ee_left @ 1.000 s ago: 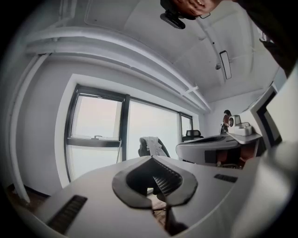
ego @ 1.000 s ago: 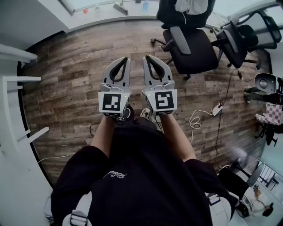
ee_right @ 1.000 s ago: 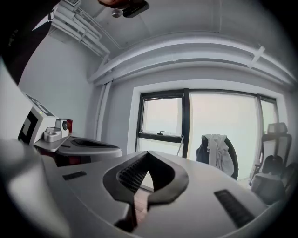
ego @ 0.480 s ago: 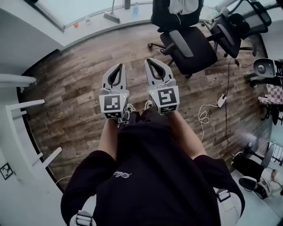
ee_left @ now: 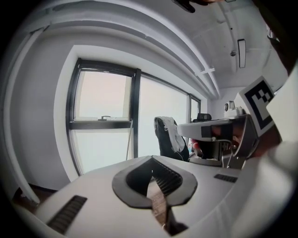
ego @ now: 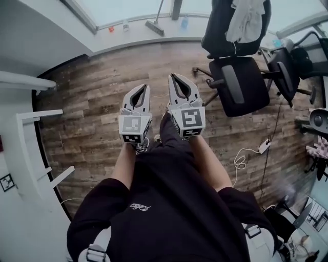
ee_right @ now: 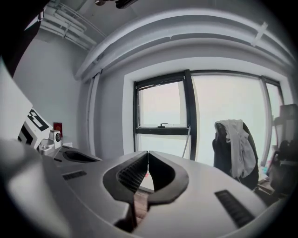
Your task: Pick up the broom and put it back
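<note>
At the far edge of the floor (ego: 87, 97), on the pale strip (ego: 128, 36) under the window (ego: 133, 7), the broom (ego: 155, 26) stands with its head down and its handle leaning up against the glass, well apart from both tools. Only the head view shows that head. The two gripper views catch just the thin handle (ee_right: 186, 142) as a pale line against the lower pane, and they show the window frame and ceiling, which the head view cuts off.

The left tool (ego: 145, 88) and right tool (ego: 172, 77) are held side by side over the planks in front of the person (ego: 169, 204), both pointing toward the window. From above their jaws look narrow, but the state is plain only in each tool's own view: the left tool's jaws are clenched tip to tip on nothing, with bare floor showing through the slot behind the tips, and the right tool's jaws are clenched on nothing in the same way.

A chair (ego: 246, 87) stands near the floor's far right corner with a pale cloth (ego: 247, 23) draped over its back. Both gripper views show it side-on beside the window. A white cable (ego: 240, 159) lies on the planks at the right — seen only from the head view.
</note>
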{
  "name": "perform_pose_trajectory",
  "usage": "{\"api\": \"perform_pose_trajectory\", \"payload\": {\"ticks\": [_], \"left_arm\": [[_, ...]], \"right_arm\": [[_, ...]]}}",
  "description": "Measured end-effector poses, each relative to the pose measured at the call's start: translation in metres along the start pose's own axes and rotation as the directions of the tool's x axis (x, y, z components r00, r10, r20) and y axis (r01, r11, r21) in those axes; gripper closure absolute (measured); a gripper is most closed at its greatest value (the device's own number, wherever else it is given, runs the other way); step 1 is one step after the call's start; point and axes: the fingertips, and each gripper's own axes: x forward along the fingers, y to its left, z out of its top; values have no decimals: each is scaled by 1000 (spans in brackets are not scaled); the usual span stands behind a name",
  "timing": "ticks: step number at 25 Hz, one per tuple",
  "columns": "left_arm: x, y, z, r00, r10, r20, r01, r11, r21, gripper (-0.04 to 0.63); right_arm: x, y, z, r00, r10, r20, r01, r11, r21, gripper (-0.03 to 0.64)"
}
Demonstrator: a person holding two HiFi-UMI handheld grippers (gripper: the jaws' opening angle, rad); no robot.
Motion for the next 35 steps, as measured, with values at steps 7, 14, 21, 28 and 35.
{"api": "perform_pose_trajectory", "payload": {"ticks": [7, 14, 21, 28, 35], "left_arm": [[109, 42, 62, 1000, -8, 1, 8, 999, 32, 595], [207, 47, 80, 998, -39, -49, 40, 999, 17, 595], [276, 93, 84, 996, -42, -84, 42, 999, -3, 595], [366, 174, 90, 991, -93, -101, 91, 996, -22, 595], [474, 250, 115, 979, -152, -135, 149, 988, -33, 595]], "right_arm": [[100, -84, 34, 999, -23, 26, 22, 999, 37, 595], [169, -154, 38, 1000, -26, 2, 25, 998, 65, 595], [245, -182, 21, 997, -24, -72, 29, 997, 77, 595], [357, -201, 9, 992, -61, -108, 71, 994, 84, 595], [483, -248, 9, 978, -150, -143, 160, 985, 61, 595]]}}
